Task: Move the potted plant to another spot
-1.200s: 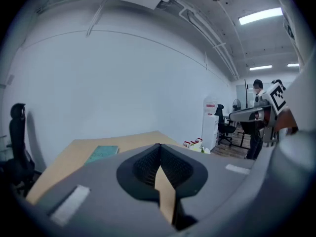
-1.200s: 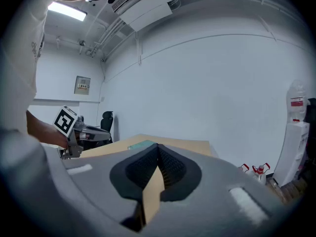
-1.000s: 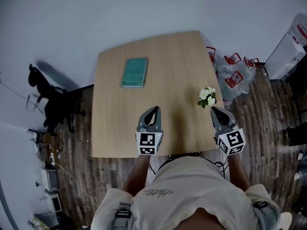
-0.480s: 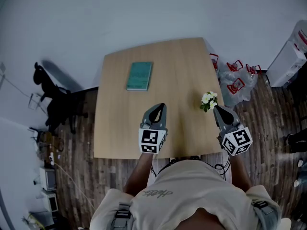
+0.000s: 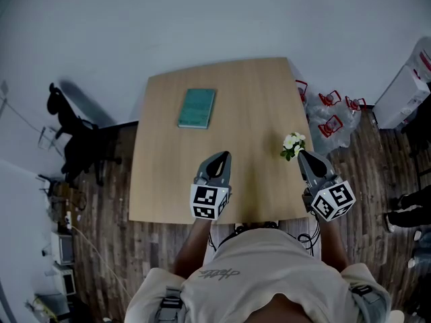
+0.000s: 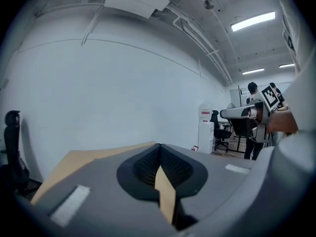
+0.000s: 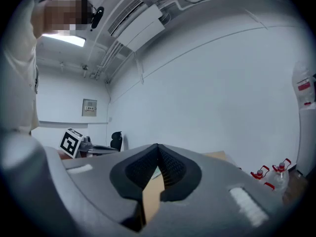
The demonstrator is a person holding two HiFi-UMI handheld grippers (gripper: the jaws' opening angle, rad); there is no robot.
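Observation:
The potted plant [image 5: 292,145], a small bunch of white flowers with green leaves, stands near the right edge of the wooden table [image 5: 236,93]. My right gripper [image 5: 301,153] is shut and empty, its tip right beside the plant on the near side. In the right gripper view the shut gripper [image 7: 157,147] points level at the far wall and the plant is hidden. My left gripper [image 5: 222,155] hovers over the table's near middle, also shut with nothing in it. Its own view, past the left gripper [image 6: 160,147], takes in only tabletop and wall.
A teal book [image 5: 196,108] lies on the far left part of the table. A black chair [image 5: 74,140] stands left of the table. Clear bottles with red handles [image 5: 330,113] and a white cabinet [image 5: 401,89] are on the floor to the right.
The head view has shifted a little. The right gripper's tip has come closer to the flowers. The left gripper has hardly moved, and both stay shut.

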